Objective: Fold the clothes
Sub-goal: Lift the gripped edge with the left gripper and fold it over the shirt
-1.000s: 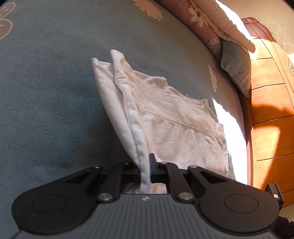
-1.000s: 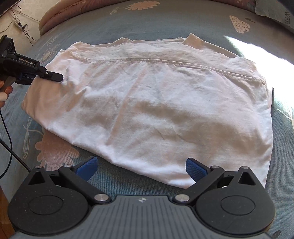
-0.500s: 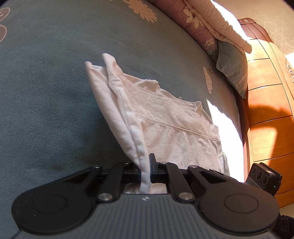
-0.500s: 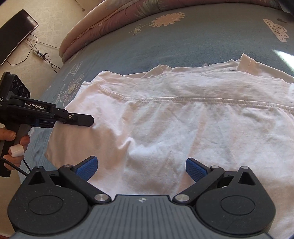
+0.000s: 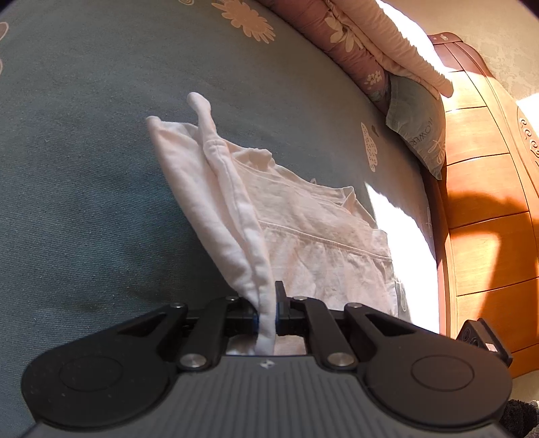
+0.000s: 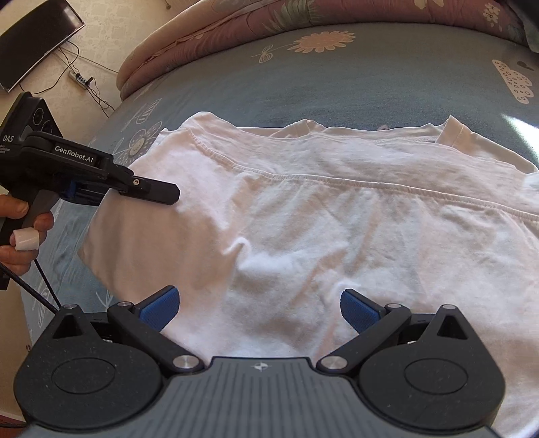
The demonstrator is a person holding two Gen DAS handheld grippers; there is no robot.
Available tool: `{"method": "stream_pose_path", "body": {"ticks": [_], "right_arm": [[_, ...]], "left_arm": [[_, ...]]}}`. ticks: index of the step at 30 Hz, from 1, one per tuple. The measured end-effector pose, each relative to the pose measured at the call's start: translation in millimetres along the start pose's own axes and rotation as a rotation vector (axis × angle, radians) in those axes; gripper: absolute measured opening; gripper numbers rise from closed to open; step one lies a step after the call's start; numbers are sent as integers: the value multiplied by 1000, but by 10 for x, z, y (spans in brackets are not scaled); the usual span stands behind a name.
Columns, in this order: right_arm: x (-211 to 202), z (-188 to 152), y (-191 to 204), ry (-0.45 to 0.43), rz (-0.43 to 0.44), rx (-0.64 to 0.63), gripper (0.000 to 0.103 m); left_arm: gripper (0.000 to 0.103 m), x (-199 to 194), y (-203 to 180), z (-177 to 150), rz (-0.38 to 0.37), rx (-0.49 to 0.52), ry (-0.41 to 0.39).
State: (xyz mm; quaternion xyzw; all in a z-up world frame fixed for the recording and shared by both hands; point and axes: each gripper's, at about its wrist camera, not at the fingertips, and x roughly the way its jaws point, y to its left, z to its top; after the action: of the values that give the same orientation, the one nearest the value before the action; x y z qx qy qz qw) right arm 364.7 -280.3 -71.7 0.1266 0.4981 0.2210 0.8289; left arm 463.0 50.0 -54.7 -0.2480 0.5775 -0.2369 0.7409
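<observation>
— Blue floral bedsheet (image 6: 387, 84), white T-shirt (image 6: 320, 229) lay spread on it?
— Yes. Your left gripper (image 5: 267, 311) was clamped on its bunched edge; your right gripper (image 6: 259, 305) hovered above the shirt, jaws spread, holding nothing.

The shirt (image 6: 320, 219) lies flat on the bed (image 6: 370, 84). The left gripper (image 5: 267, 310) sits at its 9 o'clock edge. The quilt (image 6: 269, 23) lies behind, at 12 o'clock. The right gripper (image 6: 259, 306) stands at 6 o'clock.
</observation>
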Motion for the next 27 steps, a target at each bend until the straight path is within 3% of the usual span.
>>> {"method": "stream_pose_path", "body": {"ticks": [7,14,27], "right_arm": [[-352,-303,-87,23,-25,0,103],[-623,-577,-292,22,-58,42,103],[-1029,-959,-557,-39,-115,145,103]], "left_arm": [[6,32,-331,28,-84,-9,29],[6,129,-873,4,-101,76,52],[6,658,-1639,-69,-192,140,127]]}}
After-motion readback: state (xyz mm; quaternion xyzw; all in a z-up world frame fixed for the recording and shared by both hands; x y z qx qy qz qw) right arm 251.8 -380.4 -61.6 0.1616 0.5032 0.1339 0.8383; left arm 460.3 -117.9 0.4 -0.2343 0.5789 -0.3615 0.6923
